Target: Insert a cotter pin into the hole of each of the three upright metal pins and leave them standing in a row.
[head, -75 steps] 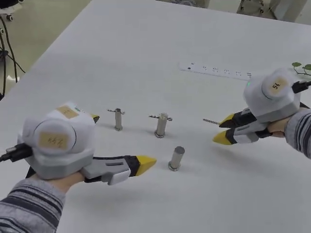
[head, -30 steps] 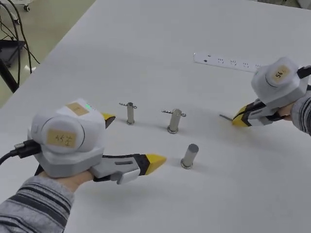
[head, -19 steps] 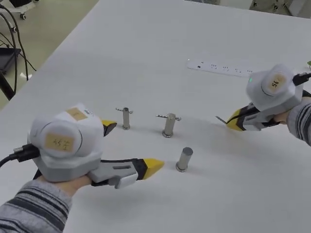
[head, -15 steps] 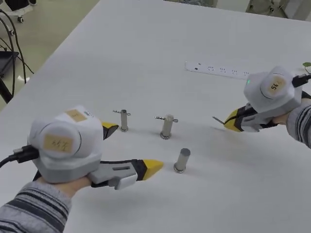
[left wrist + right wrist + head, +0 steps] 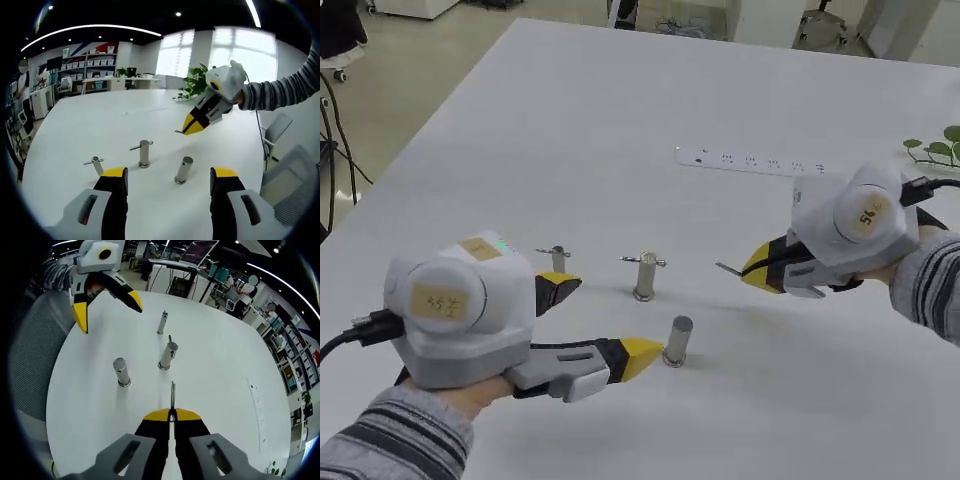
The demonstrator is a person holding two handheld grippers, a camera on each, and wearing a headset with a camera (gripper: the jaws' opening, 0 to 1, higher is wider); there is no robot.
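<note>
Fingers [image 5: 159, 416] of the right gripper [image 5: 752, 272] are pinched on a cotter pin [image 5: 172, 392], aimed at the bare metal pin [image 5: 678, 340] (presumably for insertion); the left gripper's [image 5: 608, 318] are spread.

A white table [image 5: 570, 120] stands in a bright office with tall windows [image 5: 170, 57] and shelves [image 5: 85, 67].

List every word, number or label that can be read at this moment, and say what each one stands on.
"56", handwritten, reading uncertain: round tag on the right gripper.
"55", handwritten, reading uncertain: tan sticker on the left gripper.
Too blurred to read: the top sticker on the left gripper.
Too small to read: the markings on the power strip.
</note>
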